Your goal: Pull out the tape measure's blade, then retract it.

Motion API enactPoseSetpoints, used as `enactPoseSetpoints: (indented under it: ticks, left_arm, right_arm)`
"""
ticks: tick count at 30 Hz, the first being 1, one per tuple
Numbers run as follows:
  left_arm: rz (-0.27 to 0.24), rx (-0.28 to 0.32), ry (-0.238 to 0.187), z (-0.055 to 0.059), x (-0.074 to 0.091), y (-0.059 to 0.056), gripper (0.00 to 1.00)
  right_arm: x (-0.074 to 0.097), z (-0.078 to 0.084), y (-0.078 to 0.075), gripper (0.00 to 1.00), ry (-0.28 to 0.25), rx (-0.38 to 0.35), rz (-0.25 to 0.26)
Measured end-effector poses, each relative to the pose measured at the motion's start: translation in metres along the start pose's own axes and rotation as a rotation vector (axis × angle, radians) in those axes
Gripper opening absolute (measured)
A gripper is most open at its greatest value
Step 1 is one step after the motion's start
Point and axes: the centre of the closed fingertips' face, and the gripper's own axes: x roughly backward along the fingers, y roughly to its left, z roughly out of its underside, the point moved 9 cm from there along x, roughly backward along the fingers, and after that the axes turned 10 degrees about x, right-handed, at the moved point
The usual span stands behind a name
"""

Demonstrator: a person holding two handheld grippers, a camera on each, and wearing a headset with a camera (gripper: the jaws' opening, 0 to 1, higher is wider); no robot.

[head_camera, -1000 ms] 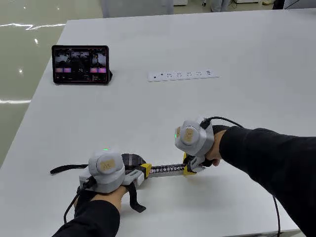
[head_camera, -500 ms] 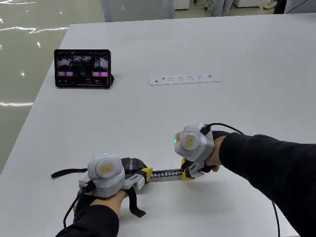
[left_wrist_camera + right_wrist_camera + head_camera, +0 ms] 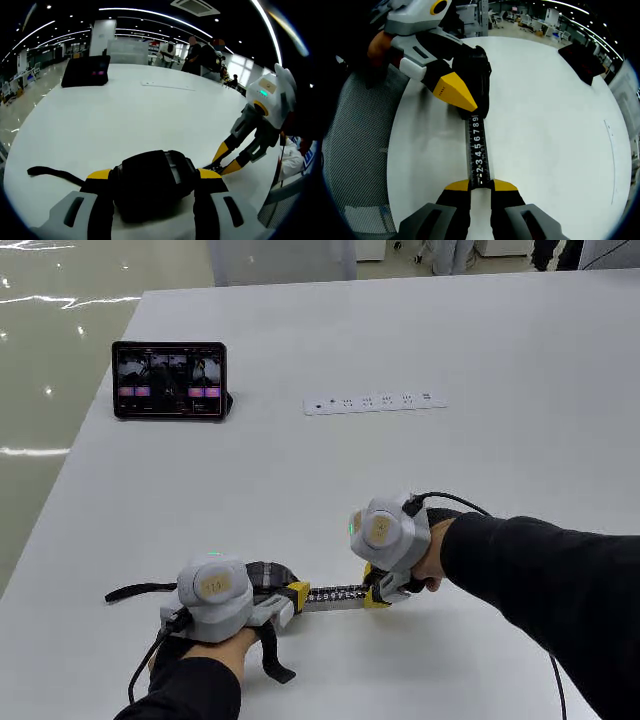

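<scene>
One tape measure lies on the white desk, its black case clamped between the fingers of the left gripper, one yellow tip on each side of it. From the case's mouth one blade runs flat along the desk in a straight line to the right gripper, whose fingers are closed together on the blade's free end. The long axis of the tape thus goes from the left fingers to the right fingers, the mouth pointing at the right ones, and in the head view it lies across the picture, near the desk's front edge. Only a short length is out, so the two pairs of fingers are near each other but apart. One black strap trails from the case on the side away from the right fingers. Well beyond both pairs of fingers stand one dark tablet, propped up with its screen lit, and one white power strip lying flat. The right gripper view shows the printed numerals on the blade, 2 through 9, which the head view blurs to specks. The left gripper view hides the blade behind the case, and shows the right fingers pinched low at the desk.
</scene>
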Motion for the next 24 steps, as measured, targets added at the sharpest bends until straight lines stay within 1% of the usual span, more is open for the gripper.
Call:
enactPoseSetpoints:
  ticks: [6,24]
  left_arm:
    - [0.001,0.002,-0.001,0.000,0.000,0.000,0.60]
    - [0.006,0.007,0.001,0.000,0.000,0.001,0.60]
  right_arm:
    - [-0.001,-0.002,0.000,0.11,0.001,0.001,0.000]
    - [-0.005,-0.012,-0.001,0.11,-0.024,-0.011,0.001]
